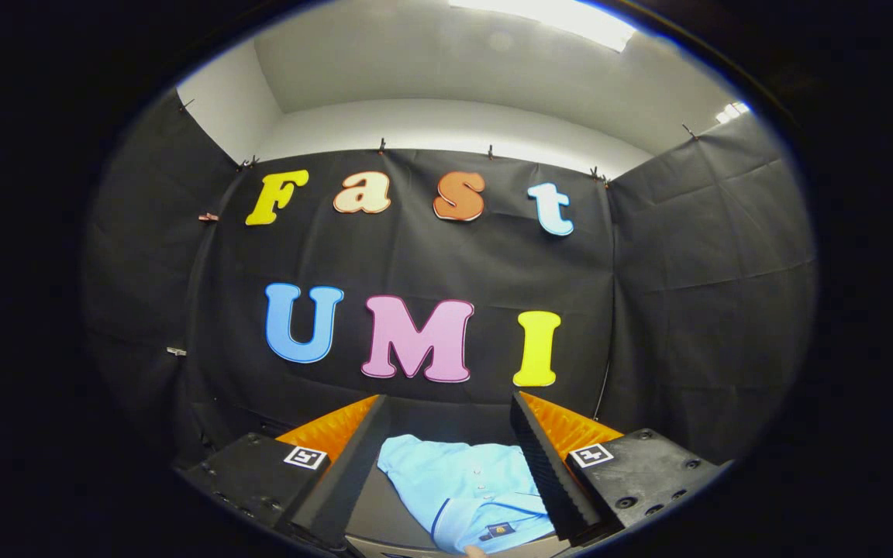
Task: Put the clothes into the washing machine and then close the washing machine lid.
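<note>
Gripper [450, 434] fingers spread wide, nothing held. Light blue shirt [462, 488] lies between and below the fingers, toward 6 o'clock of the fingertips, on a dark surface [377, 508]; not touched. Judged step: approach to first pick-up, clothes not yet loaded. Next move calls for tipping down toward 6 o'clock, lowering onto the fabric, closing on a fold.
</note>
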`<state>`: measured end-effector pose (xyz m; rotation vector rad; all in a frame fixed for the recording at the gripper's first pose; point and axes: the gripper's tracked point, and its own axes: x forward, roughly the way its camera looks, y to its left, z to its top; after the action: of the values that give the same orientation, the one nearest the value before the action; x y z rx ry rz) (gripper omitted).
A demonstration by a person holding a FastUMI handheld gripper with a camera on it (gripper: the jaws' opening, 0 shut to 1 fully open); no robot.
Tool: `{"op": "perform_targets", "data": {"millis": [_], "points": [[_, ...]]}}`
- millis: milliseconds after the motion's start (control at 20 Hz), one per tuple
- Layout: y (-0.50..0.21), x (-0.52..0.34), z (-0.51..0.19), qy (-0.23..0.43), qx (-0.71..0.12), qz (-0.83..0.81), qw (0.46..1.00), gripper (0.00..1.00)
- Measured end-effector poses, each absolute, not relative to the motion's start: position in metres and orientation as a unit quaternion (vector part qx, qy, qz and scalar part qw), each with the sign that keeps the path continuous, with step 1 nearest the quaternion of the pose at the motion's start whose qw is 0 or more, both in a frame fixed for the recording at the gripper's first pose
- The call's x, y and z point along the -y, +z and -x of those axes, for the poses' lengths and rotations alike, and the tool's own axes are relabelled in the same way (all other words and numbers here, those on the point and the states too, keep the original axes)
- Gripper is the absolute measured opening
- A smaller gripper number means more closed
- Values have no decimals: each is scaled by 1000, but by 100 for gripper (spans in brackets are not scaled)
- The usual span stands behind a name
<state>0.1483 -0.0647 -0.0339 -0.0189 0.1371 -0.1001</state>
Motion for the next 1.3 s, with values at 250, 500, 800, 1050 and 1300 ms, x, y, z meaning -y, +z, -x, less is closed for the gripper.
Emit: {"op": "perform_targets", "data": {"millis": [250, 500, 800, 1050, 1300], "points": [[-86, 83, -205, -54, -135, -2, 989, 98], [-146, 104, -250, -64, -203, -20, 977, 98], [-212, 122, -275, -70, -289, -17, 955, 98], [-261, 130, -278, -74, -362, -35, 929, 99], [-307, 138, -271, -82, -421, -25, 903, 99]]}}
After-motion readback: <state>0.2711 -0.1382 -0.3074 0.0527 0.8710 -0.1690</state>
